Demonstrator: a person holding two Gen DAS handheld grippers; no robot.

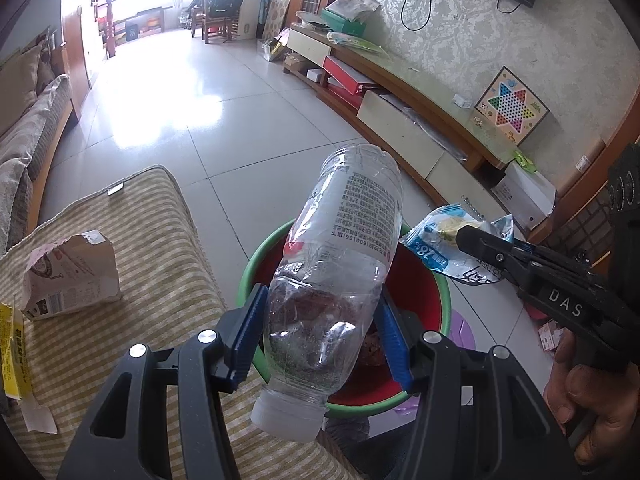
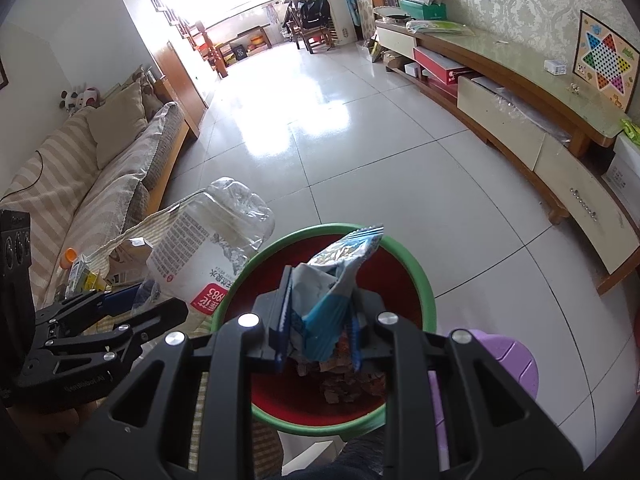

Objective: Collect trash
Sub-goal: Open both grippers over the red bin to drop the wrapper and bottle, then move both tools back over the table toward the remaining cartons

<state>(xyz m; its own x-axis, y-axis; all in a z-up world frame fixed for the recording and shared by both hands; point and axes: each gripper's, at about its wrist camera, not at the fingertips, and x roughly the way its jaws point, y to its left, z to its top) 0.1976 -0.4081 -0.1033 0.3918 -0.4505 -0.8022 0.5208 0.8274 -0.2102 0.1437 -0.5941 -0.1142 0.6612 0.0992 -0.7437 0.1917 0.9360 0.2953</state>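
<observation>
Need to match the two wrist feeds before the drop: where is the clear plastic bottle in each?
Left wrist: plastic bottle fills centre, cap toward the camera, clamped in the left hand-held gripper.
Right wrist: plastic bottle at left of centre.
Shared landmark: green-rimmed red bin under both.

A striped sofa [image 2: 92, 168] with cushions lines the left wall. A long low wooden cabinet [image 2: 532, 92] runs along the right wall; a star-pattern game board [image 2: 604, 62] (multicoloured) leans upright on it. Purple stool [image 2: 508, 356] on the tiled floor [image 2: 360, 152].
</observation>
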